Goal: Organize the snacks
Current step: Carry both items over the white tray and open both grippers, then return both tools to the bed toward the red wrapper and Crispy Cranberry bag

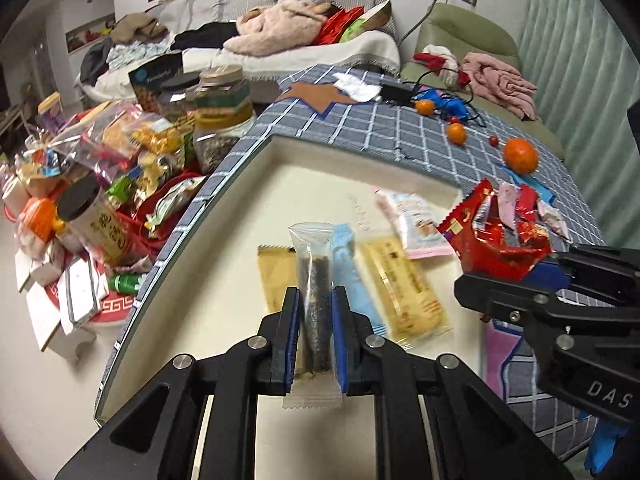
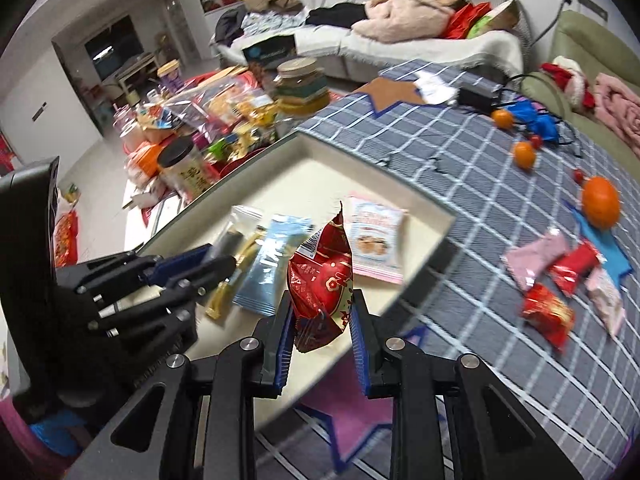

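My left gripper (image 1: 315,300) is shut on a clear packet with a dark snack stick (image 1: 314,280), held over the cream tray (image 1: 248,200). In the tray lie a tan packet (image 1: 276,276), a light blue packet (image 1: 352,276), a yellow packet (image 1: 404,284) and a pink-and-white packet (image 1: 416,220). My right gripper (image 2: 322,304) is shut on a red snack packet (image 2: 320,280) above the tray's near edge (image 2: 424,276). In the left wrist view that gripper (image 1: 516,276) and its red packet (image 1: 496,236) show at the right. Several loose red and pink packets (image 2: 560,280) lie on the checked cloth.
Oranges (image 2: 600,202) and small red fruits (image 1: 493,141) sit on the grey checked cloth (image 2: 400,148), with cables and a blue bag (image 2: 540,120) beyond. Left of the tray is a heap of snack bags and jars (image 1: 120,160). A cluttered sofa (image 1: 300,32) stands behind.
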Tool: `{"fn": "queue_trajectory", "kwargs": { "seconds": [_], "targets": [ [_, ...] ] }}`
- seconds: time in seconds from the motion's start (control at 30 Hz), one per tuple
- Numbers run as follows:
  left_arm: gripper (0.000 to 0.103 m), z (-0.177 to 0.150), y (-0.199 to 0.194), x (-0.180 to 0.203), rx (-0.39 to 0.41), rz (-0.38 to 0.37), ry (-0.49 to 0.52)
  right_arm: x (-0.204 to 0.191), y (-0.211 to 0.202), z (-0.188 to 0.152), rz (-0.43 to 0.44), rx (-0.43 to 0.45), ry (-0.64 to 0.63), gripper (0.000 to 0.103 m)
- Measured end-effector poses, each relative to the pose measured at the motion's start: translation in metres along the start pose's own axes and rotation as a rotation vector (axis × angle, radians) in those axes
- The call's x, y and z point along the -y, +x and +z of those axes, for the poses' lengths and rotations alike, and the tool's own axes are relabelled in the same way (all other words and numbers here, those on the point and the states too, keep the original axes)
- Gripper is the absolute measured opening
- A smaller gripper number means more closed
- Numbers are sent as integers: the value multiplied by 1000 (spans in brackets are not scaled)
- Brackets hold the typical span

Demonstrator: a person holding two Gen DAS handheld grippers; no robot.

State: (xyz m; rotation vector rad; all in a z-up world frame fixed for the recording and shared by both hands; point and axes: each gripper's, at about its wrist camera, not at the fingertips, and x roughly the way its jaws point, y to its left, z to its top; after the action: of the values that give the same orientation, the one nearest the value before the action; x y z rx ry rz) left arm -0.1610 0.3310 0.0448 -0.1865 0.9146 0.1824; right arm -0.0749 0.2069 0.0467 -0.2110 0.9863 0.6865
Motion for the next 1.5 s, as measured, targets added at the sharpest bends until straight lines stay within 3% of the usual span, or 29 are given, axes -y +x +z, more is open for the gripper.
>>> {"fn": "queue_trajectory", "kwargs": {
  "seconds": [0.1, 0.17, 0.2, 0.23, 0.3, 0.5, 0.7, 0.93, 1.07, 1.3, 1.5],
  "targets": [
    [23, -2, 4, -2, -14, 15, -7, -4, 8, 1, 2, -25, -9, 28],
    [55, -2, 4, -1, -16, 37, -1, -3, 11, 2, 4, -42, -7, 32],
    [61, -3, 4, -2, -10, 59, -4, -2, 10, 2, 0, -42, -2, 48],
    [75, -2, 2, -3, 4, 76, -8, 0, 8, 1, -21, -34, 6, 66],
    [81, -1, -3, -4, 23, 67, -21, 10, 1, 0, -37, -12, 36, 94],
    [82, 4, -10, 14, 30, 62, 15, 55, -22, -11, -56, 14, 148, 94],
    [84, 9, -25, 56, 55, 2, 92, 114, -44, -41, -104, 24, 282, 94],
    [85, 5, -19, 142, 6, -114, 262, 192, -68, -88, -197, 6, 449, 94],
    [85, -11, 2, 190, -30, -116, 338, 231, -78, -115, -285, -10, 528, 94],
    [85, -14, 42, 214, -67, -103, 263, 260, -87, -148, -345, -1, 554, 94],
    [88, -5, 70, 217, -56, -72, 207, 269, -72, -125, -318, 2, 474, 94]
  ]
}}
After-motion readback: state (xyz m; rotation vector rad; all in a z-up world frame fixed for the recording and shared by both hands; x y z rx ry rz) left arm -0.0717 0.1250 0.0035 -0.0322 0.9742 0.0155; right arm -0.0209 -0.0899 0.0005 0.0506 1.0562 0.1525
